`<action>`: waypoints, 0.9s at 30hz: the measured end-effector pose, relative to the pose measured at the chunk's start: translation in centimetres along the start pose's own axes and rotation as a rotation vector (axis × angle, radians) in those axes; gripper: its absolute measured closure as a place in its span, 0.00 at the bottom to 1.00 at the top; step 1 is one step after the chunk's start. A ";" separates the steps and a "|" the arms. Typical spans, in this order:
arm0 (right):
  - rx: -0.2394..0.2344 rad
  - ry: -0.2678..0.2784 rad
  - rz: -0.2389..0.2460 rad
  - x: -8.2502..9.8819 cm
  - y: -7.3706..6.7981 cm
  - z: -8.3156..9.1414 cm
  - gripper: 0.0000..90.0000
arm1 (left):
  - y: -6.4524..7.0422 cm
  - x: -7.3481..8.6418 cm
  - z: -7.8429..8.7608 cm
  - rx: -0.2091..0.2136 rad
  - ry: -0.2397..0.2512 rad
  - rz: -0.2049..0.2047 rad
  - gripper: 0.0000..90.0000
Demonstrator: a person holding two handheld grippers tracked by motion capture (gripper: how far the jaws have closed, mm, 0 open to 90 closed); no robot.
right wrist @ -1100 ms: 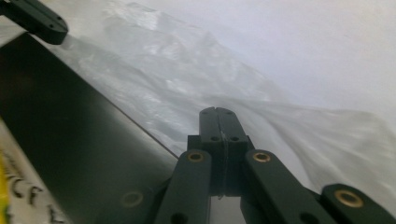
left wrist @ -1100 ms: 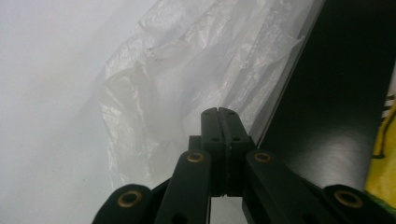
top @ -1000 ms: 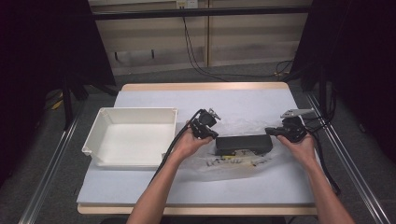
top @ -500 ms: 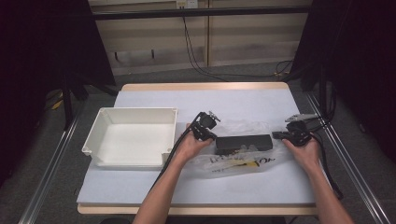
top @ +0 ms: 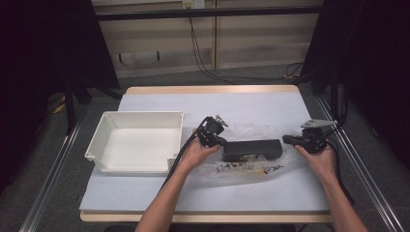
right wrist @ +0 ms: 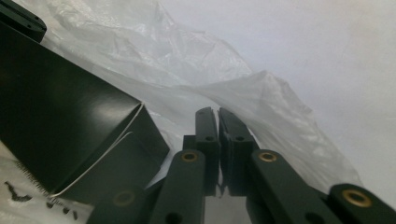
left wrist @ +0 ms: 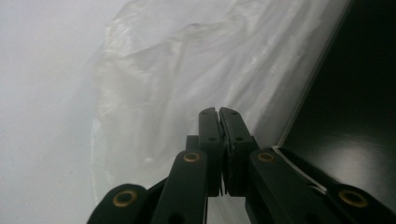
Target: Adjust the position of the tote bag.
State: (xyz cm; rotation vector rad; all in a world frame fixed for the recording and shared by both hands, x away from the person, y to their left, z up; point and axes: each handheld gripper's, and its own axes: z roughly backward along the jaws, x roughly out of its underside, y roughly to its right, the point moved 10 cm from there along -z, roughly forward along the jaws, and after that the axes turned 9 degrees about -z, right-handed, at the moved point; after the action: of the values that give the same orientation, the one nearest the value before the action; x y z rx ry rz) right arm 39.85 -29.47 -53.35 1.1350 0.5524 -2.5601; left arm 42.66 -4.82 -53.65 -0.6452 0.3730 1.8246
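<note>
A long black box lies on a crumpled clear plastic bag with black print. My left gripper sits at the box's left end. Its jaws meet in a hairline seam, and the bag film runs into it, with the box to the right of my left gripper. My right gripper is at the box's right end. Its jaws have just been opening: in the right gripper view a thin slit parts my right gripper, with bag film around it and the box to the left.
An empty white tray stands at the left of the pale table mat. Cables trail from both grippers toward the table's front. Metal rails run along both sides of the table.
My right gripper has slid slightly right and toward the person, and the bag has spread out flatter under the box. The box and left gripper have stayed put.
</note>
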 end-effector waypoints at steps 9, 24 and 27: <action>-0.062 0.050 0.021 -0.7 -2.1 2.0 0.78 | -0.3 -1.0 1.9 -0.005 0.087 0.000 0.85; -0.104 0.145 0.031 0.4 -5.3 6.1 0.48 | 0.8 -2.7 4.9 -0.053 0.189 -0.034 0.64; -0.119 0.169 0.027 1.0 -6.0 7.2 0.43 | 1.4 -2.9 5.6 -0.040 0.219 -0.049 0.63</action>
State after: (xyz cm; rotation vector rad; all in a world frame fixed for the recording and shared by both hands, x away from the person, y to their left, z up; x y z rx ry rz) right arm 32.16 -27.51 -48.26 1.3143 0.7128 -2.3874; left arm 40.67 -4.46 -47.46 -0.8781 0.4623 1.7237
